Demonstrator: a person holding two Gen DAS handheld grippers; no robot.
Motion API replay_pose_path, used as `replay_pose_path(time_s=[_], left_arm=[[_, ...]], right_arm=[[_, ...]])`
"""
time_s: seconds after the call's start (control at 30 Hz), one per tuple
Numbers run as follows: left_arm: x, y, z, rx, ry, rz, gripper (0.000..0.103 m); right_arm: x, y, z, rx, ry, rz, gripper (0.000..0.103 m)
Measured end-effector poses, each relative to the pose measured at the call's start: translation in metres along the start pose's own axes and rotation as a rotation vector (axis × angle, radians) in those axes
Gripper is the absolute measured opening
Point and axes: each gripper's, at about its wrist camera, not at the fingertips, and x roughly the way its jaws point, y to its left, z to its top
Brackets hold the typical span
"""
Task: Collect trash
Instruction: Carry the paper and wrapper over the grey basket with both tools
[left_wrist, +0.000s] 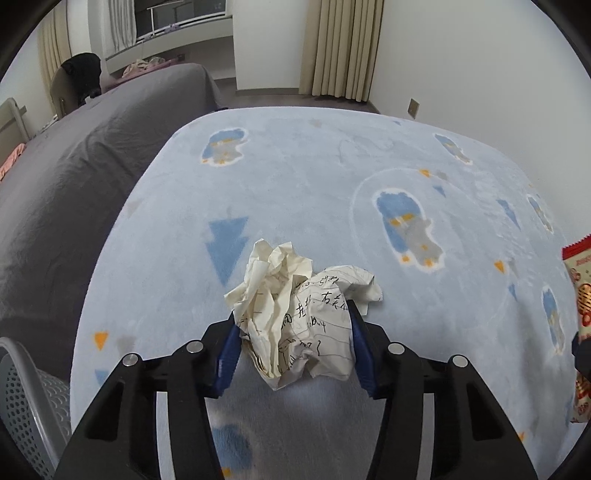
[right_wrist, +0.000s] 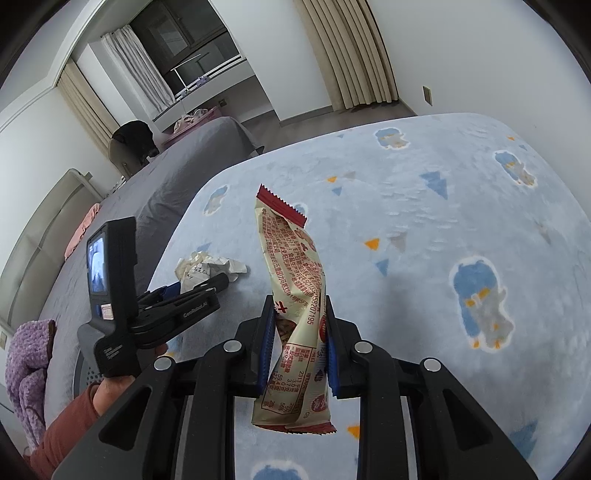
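Left wrist view: left tongs (left_wrist: 293, 328) clamp a crumpled ball of handwritten white paper (left_wrist: 299, 317) lying on the pale blue fleece blanket (left_wrist: 314, 177). Right wrist view: right tongs (right_wrist: 300, 347) pinch a cream-and-red snack wrapper (right_wrist: 291, 280) above that blanket, a grey-covered bed (right_wrist: 173, 177) beyond.

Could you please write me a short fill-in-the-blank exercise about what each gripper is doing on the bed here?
1. The right gripper is shut on a snack ____.
2. The crumpled paper sits between the blue pads of the ____ gripper.
3. The paper rests on a light ____ blanket with penguins.

Missing words: wrapper; left; blue
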Motion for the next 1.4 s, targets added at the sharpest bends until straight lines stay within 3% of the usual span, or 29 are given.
replay_pose_path(time_s=[0.4, 0.73, 1.1, 1.4], left_arm=[[-0.081, 0.006, -0.034, 0.022, -0.097, 0.068, 0.051], [-0.154, 0.040, -0.088, -0.045, -0.151, 0.077, 0.051], [-0.205, 0.119, -0.150, -0.170, -0.161, 0.177, 0.051], [-0.220, 0.192, -0.182, -0.273, -0.139, 0.332, 0.051]], right_arm=[[-0.002, 0.009, -0.009, -0.052, -0.018, -0.041, 0.023], [-0.018, 0.034, -0.032, -0.137, -0.020, -0.042, 0.023], [-0.017, 0.099, -0.087, -0.231, 0.064, -0.009, 0.023], [-0.001, 0.194, -0.121, -0.362, 0.106, 0.096, 0.023]])
